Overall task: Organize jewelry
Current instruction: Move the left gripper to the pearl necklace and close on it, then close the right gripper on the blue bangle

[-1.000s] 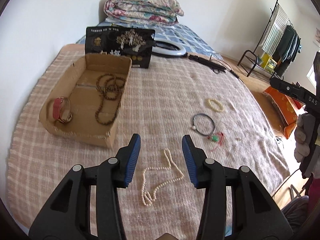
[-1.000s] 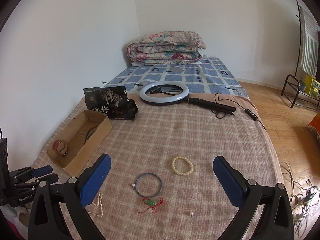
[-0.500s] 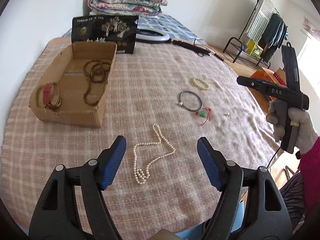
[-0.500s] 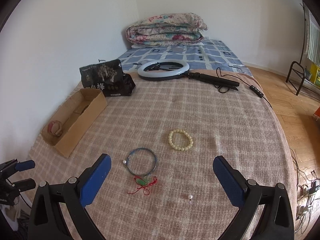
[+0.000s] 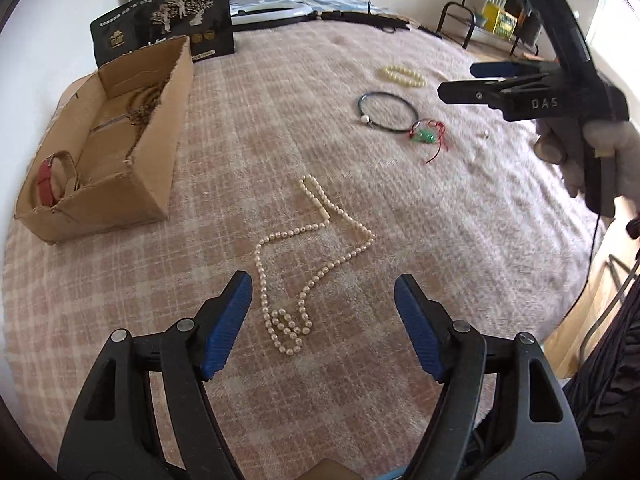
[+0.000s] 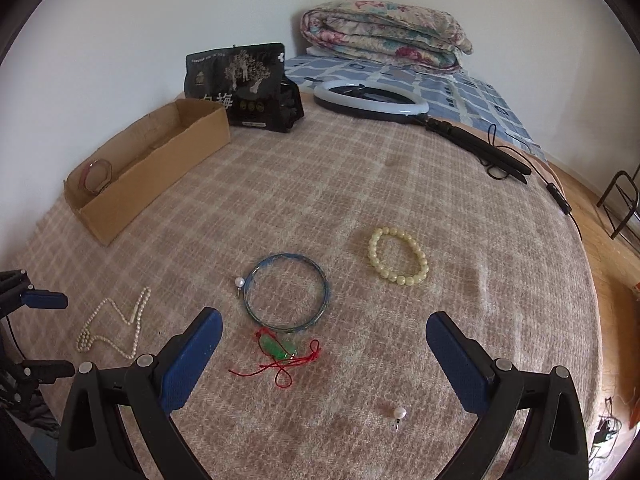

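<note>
A pearl necklace [image 5: 308,256] lies on the pink checked blanket, just ahead of my open, empty left gripper [image 5: 323,316]; it also shows in the right wrist view [image 6: 116,324]. A blue bangle [image 6: 286,298], a green pendant on red cord [image 6: 280,350], a yellow bead bracelet [image 6: 398,256] and a pearl stud [image 6: 399,414] lie before my open, empty right gripper [image 6: 324,354]. A cardboard box [image 5: 156,168] at the left holds brown beads [image 5: 146,98] and a red watch [image 5: 46,180].
A black printed bag [image 6: 240,84] stands behind the box. A ring light [image 6: 370,100] with its black handle and cable lies at the far side. A folded quilt [image 6: 384,34] sits on the bed beyond. The blanket's edge drops off to the wooden floor at right.
My left gripper has opened wide, dropped lower and come closer to the pearl necklace. My right gripper has moved forward and down toward the bangle and pendant.
</note>
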